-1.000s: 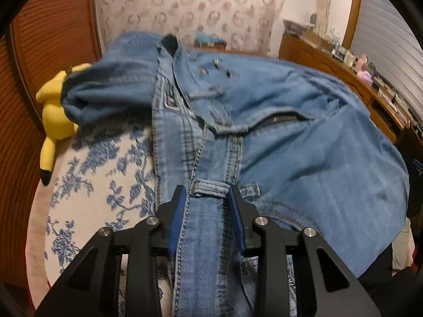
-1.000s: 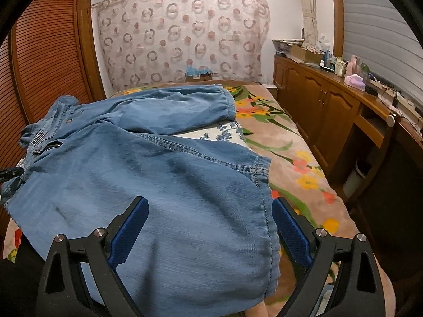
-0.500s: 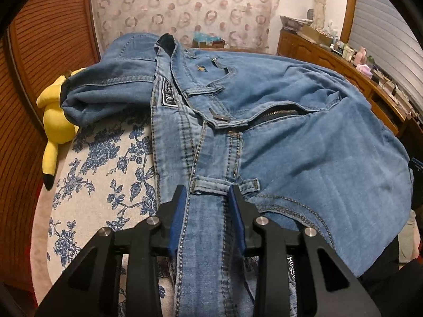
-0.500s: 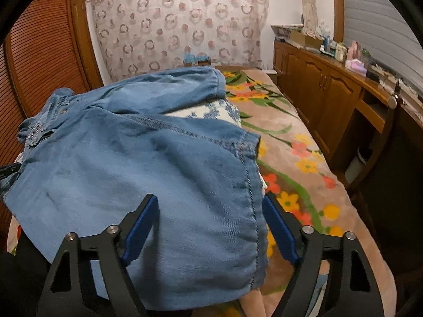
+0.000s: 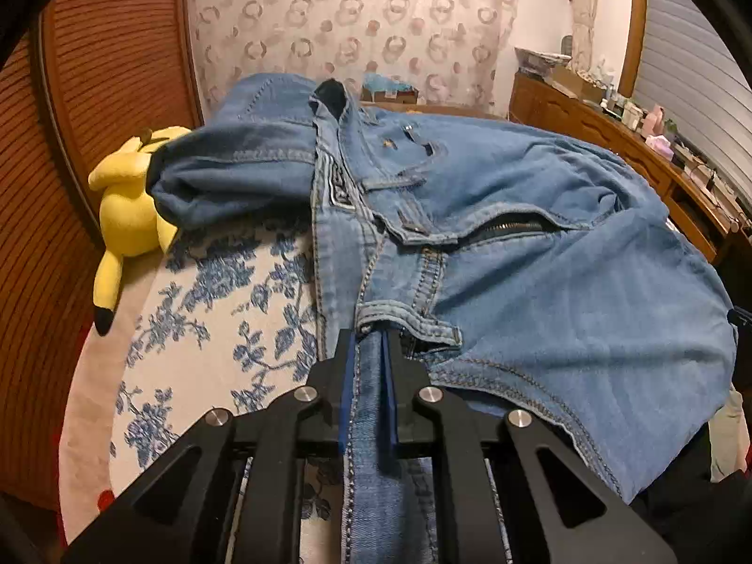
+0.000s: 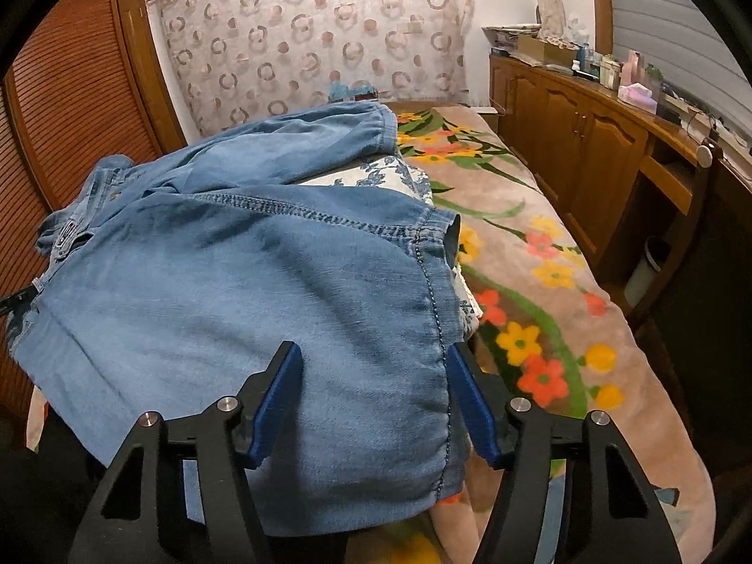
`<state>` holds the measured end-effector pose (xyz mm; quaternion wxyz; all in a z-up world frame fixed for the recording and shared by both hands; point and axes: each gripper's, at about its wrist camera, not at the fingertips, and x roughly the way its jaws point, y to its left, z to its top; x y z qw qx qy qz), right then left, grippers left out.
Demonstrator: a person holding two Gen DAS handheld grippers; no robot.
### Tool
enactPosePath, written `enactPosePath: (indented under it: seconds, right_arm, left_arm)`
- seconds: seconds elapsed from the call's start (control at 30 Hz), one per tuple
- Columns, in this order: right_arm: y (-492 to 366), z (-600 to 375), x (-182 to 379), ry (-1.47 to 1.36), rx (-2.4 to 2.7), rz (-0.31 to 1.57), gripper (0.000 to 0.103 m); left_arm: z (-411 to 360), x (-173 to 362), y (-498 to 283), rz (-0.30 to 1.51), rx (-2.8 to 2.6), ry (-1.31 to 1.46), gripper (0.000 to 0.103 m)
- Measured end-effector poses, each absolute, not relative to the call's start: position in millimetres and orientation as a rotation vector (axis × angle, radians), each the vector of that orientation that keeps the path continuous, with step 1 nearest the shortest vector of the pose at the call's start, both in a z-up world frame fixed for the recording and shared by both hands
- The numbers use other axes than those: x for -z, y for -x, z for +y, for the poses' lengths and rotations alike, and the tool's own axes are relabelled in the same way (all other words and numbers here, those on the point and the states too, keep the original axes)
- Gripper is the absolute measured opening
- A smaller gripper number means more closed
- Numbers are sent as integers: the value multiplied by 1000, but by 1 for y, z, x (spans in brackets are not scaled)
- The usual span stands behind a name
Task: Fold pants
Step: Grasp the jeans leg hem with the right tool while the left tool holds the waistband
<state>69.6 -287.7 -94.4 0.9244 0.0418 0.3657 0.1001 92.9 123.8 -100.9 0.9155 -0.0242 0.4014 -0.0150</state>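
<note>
A: Lying where?

B: Spreading across the bed, the blue denim jeans (image 5: 540,254), waistband end toward the louvered wooden doors (image 5: 94,94), zipper fly gaping open, one leg folded back toward the curtain. In the right wrist view, jeans (image 6: 225,282) draping over the near edge of the bed, hem of the near leg hanging toward the camera.

A: Gripping what?

B: Left gripper (image 5: 371,352) pinching narrow on a strip of the waistband, just under a belt loop (image 5: 404,317), blue pads pressing denim from both sides. Right gripper (image 6: 373,395) spreading wide, straddling the hem area of the near leg, one pad over the denim, the other just beside the stitched side seam; not clamping anything.

A: Resting on what?

B: Sitting on a white cover with blue flowers (image 5: 211,329), itself lying over a tan blanket with orange and yellow flowers (image 6: 540,291). Leaning against the far leg near the doors, a yellow plush toy (image 5: 127,216) with a black-tipped ear.

A: Surrounding the bed?

B: Hanging behind it, a pale curtain with ring and dot patterns (image 6: 319,37). Running along the right side, wooden cabinets (image 6: 578,150) with bottles and boxes crowding the top. Standing low by the cabinets, a small bin (image 6: 646,272).
</note>
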Motion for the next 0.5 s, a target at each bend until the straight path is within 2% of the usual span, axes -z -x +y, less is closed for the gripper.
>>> enactPosePath:
  seconds: [0.3,0.37,0.43,0.5]
  right_arm:
    - [-71,-287,94,-94,-216,776,46]
    - [-70,-288,92,-87,-197,774,37]
    - [-68,-290,90,-79,-174,770,19]
    - [-66,-293,90,-79,-176,764,11]
  left_arm:
    - [128,107,-83,837,16,62,26]
    - [131,107,-79,838,11,73,29]
    - [134,106,-74,837,12,87,30]
    - [136,108,-69,842,18,95,36]
